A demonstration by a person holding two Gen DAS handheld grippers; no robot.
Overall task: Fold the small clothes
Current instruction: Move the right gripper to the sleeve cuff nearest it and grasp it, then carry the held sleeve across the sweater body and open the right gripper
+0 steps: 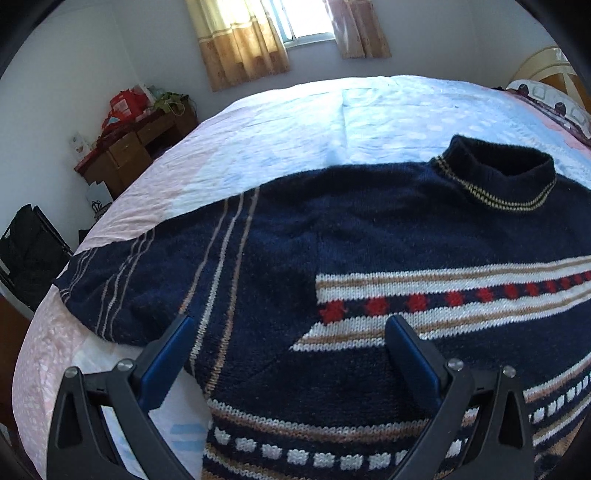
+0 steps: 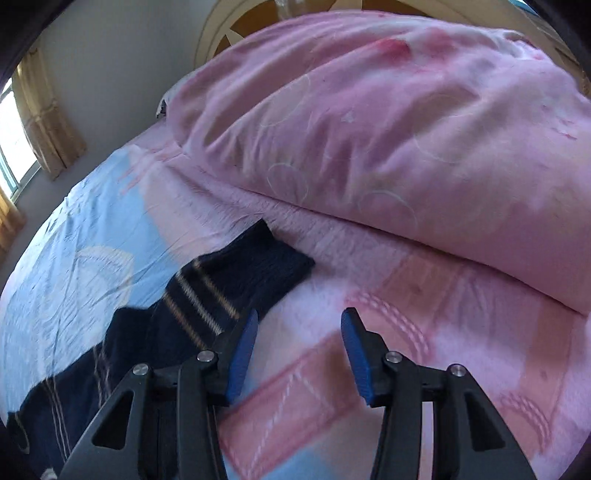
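Sweater: a navy knit sweater (image 1: 369, 229) lies spread flat on the bed (image 1: 288, 122), filling the lower right of your left wrist view, with its high collar (image 1: 498, 177) toward the upper right of the frame.
Pattern: white and tan bands with a row of red dots cross the chest; thin pale stripes ring the sleeve (image 1: 122, 280), which stretches to the left edge of the bed.
Left gripper: your left gripper (image 1: 291, 336) hovers over the sweater's lower body, its jaws spread wide, with nothing between the blue pads (image 1: 413, 358).
Right gripper: your right gripper (image 2: 299, 332) points at the pink sheet (image 2: 406, 295) in the lower centre of its frame; its jaws stand wide and hold nothing.
Other sleeve: in the right wrist view a dark cuff (image 2: 266, 258) with tan stripes lies just left of the left pad (image 2: 240, 354); whether pad and fabric touch cannot be told.
Bedding: a pink pillow (image 2: 388, 129) fills the upper right of the right wrist view, resting on the bed beyond the cuff.
Room: a curtained window (image 1: 291, 26) sits at the top centre of the left wrist view, and a wooden dresser (image 1: 133, 147) piled with red items stands at the upper left.
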